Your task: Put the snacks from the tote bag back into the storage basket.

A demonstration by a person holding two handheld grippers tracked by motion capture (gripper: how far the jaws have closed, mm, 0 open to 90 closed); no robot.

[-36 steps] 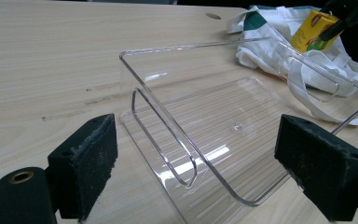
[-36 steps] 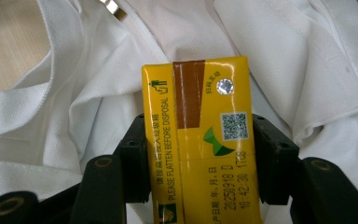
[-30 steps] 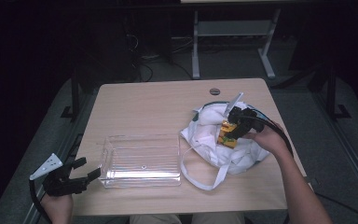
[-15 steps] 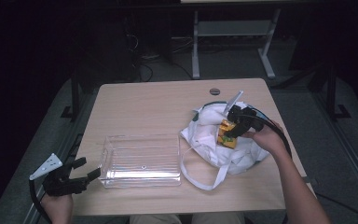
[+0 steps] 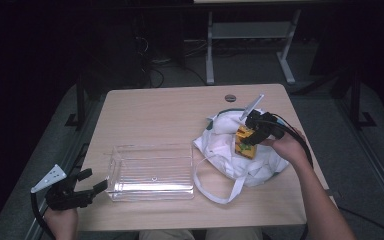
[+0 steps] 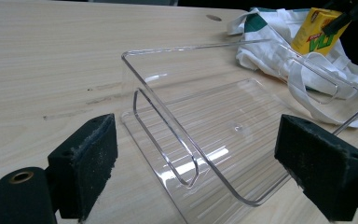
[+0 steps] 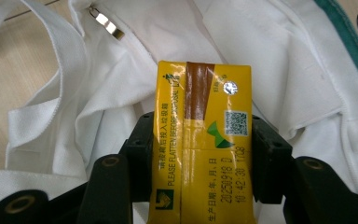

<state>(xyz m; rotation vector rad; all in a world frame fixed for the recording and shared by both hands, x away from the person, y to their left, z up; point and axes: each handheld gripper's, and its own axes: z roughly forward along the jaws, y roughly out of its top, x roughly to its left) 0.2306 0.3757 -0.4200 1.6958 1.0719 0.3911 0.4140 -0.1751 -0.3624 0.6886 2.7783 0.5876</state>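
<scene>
yellow drink carton (image 7: 203, 140) (brown stripe) | white cloth bag (image 5: 240, 150), green trim | clear tray (image 5: 152, 170)

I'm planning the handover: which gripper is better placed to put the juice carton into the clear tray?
Right. The right gripper is shut on the yellow carton above the white bag; the left gripper is open beside the clear tray, empty.

A yellow juice carton (image 5: 244, 141) is held above a crumpled white tote bag (image 5: 240, 155) near the table's right edge; a clear plastic tray (image 5: 151, 172) sits near the front edge.
</scene>
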